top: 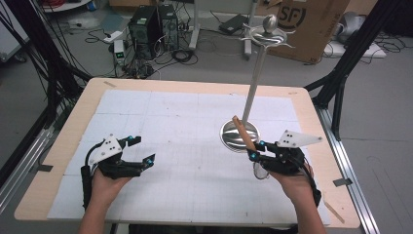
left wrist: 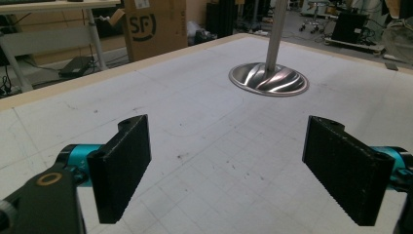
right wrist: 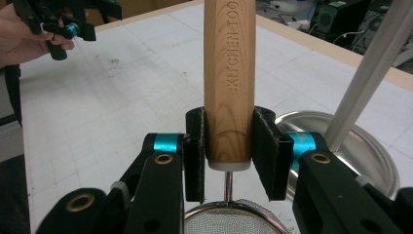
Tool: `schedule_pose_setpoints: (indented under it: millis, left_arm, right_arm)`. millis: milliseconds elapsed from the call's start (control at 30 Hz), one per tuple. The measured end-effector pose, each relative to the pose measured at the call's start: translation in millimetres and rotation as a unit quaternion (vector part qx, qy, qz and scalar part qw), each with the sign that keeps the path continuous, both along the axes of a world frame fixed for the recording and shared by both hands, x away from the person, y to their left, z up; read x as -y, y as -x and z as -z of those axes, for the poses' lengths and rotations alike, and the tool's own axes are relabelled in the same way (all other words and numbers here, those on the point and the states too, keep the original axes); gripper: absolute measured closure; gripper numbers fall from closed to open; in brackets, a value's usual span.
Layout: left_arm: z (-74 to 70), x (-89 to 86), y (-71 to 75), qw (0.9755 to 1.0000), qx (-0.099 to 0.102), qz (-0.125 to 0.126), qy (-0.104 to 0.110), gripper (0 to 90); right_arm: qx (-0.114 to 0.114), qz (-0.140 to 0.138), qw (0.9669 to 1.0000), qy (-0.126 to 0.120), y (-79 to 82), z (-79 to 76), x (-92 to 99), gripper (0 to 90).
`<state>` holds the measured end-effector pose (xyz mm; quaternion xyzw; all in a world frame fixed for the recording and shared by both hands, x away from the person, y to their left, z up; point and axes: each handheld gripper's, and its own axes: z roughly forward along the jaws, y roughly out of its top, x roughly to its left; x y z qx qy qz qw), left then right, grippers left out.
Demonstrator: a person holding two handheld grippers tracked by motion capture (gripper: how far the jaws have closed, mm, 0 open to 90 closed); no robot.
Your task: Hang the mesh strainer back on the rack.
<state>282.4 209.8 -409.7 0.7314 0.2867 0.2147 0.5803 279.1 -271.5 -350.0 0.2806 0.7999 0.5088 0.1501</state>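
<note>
High view: my right gripper [top: 254, 150] sits at the table's right, just in front of the round steel base of the stand [top: 239, 137]; it is clamped on the wooden handle [top: 243, 132] of a small mesh strainer; the handle's long axis runs up and away from the jaws, leaning left toward the stand's pole [top: 254, 80]; the strainer bowl [top: 261, 170] hangs below the jaws, near the hand. The hook ring [top: 269, 35] at the pole's top is high above the gripper; I judge that any hanging move turns on that vertical gap. My left gripper [top: 144, 151] rests well apart at the table's left, jaws spread, nothing between them.

Left gripper view: both black pads stand wide apart over bare white table [left wrist: 195, 161]; the stand's base [left wrist: 269, 79] lies ahead and slightly right, far off.

Right gripper view: jaws closed on the handle [right wrist: 230, 78] near its lower end; handle upright between the pads, lettering running along it; mesh bowl [right wrist: 229, 219] just beneath; the pole [right wrist: 370, 73] rises just beside, to the right; the right hand is plainly the nearer one to the stand.
</note>
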Motion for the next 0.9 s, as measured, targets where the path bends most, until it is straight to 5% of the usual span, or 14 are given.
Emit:
schedule_pose_setpoints:
  millis: [900]
  left_arm:
    - [-3.8, 0.1, 3.2, 1.0, 0.002, 0.008, 0.005, 18.2]
  right_arm:
    - [0.066, 0.033, 0.997, -0.024, -4.3, -66.4, 26.2, 68.3]
